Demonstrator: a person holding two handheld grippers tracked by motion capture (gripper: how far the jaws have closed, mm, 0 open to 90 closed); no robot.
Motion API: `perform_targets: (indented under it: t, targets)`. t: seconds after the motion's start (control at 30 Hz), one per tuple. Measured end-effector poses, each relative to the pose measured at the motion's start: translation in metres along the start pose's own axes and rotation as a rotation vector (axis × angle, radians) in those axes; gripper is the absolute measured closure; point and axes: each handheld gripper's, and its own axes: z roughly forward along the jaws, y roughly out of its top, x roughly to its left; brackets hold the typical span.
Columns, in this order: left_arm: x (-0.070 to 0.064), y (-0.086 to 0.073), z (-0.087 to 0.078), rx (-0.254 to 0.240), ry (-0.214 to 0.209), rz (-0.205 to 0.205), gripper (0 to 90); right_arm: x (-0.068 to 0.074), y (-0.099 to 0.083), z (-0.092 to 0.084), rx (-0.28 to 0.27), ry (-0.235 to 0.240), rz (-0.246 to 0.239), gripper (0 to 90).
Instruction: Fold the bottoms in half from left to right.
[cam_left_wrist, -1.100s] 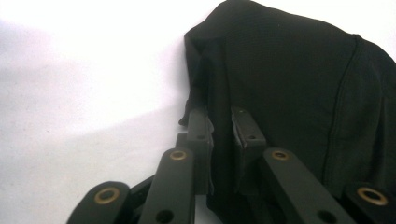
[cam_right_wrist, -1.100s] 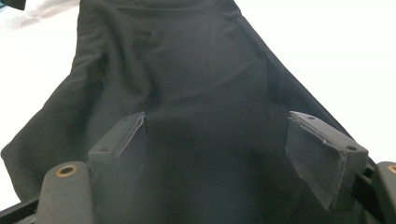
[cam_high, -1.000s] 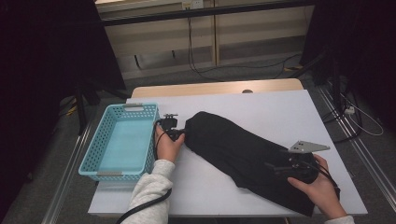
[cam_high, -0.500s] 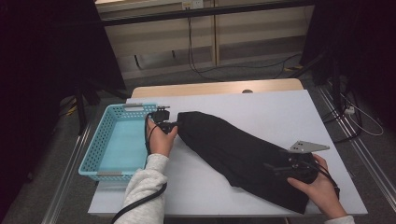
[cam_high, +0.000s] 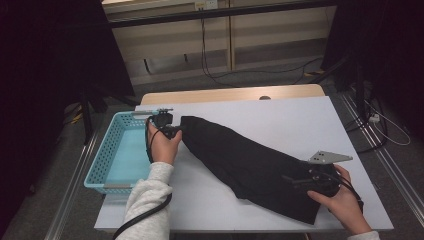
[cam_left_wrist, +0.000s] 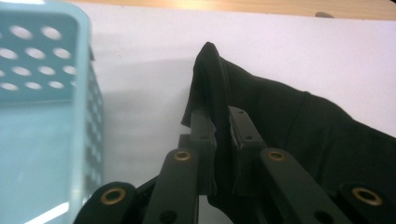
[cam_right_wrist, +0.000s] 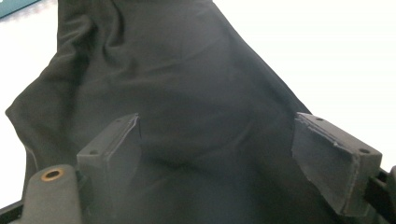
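The tabletop (cam_high: 280, 120) is white and flat, with a strip of bare wood along its far edge; beyond it the floor is grey, cables trail across it, and a pale panelled wall closes the background; both sides of the room are dark. A turquoise perforated basket (cam_high: 116, 150) stands at the tabletop's left edge.

The black cloth (cam_high: 250, 165) lies diagonally across the tabletop, from its upper end just right of the basket down to the near right corner; it is creased and folded along its length.

My left gripper (cam_high: 167, 129) is at the cloth's upper end, close beside the basket's right wall; in the left gripper view my jaws are closed on that end, with a fold of cloth (cam_left_wrist: 219, 93) pinched between the pads and rising in a peak above them; the basket (cam_left_wrist: 42, 102) stands to their left.

My right gripper (cam_high: 312, 181) is at the cloth's lower end, near the right near corner of the tabletop; in the right gripper view my jaws stand wide apart, having just been opening; the cloth (cam_right_wrist: 187, 84) spreads beneath and between the two pads, and neither pad presses on it; the fabric runs away from the jaws toward the far left, with white tabletop showing on both sides.
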Motion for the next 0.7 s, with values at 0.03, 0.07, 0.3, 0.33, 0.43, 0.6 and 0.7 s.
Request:
perform_targets:
  t: [0.03,0.07,0.3,0.33,0.43,0.6,0.7]
  targets:
    - [0.001,0.001,-0.001,-0.001,0.002,-0.003,82.3,0.000,0.000,0.000,0.000,0.001,0.002,16.4]
    - [0.001,0.001,-0.003,-0.006,0.009,-0.004,82.3,0.000,0.000,0.000,0.001,0.001,0.002,16.3]
    - [0.007,0.003,-0.006,-0.002,0.019,-0.017,82.4,0.001,0.001,0.001,0.001,0.004,-0.003,16.1]
    - [0.007,0.002,-0.006,0.001,0.014,-0.022,82.4,0.001,0.001,0.001,0.001,0.004,-0.003,16.1]
    - [0.009,0.003,-0.006,0.005,0.008,-0.027,82.5,0.001,0.000,0.001,0.003,0.005,-0.003,16.1]
    - [0.011,0.003,-0.007,0.012,-0.001,-0.034,82.5,0.000,0.000,0.000,-0.001,0.005,-0.004,16.1]
    - [0.008,0.001,-0.007,0.014,-0.023,-0.033,82.5,0.000,0.001,0.001,0.001,0.004,-0.002,16.1]
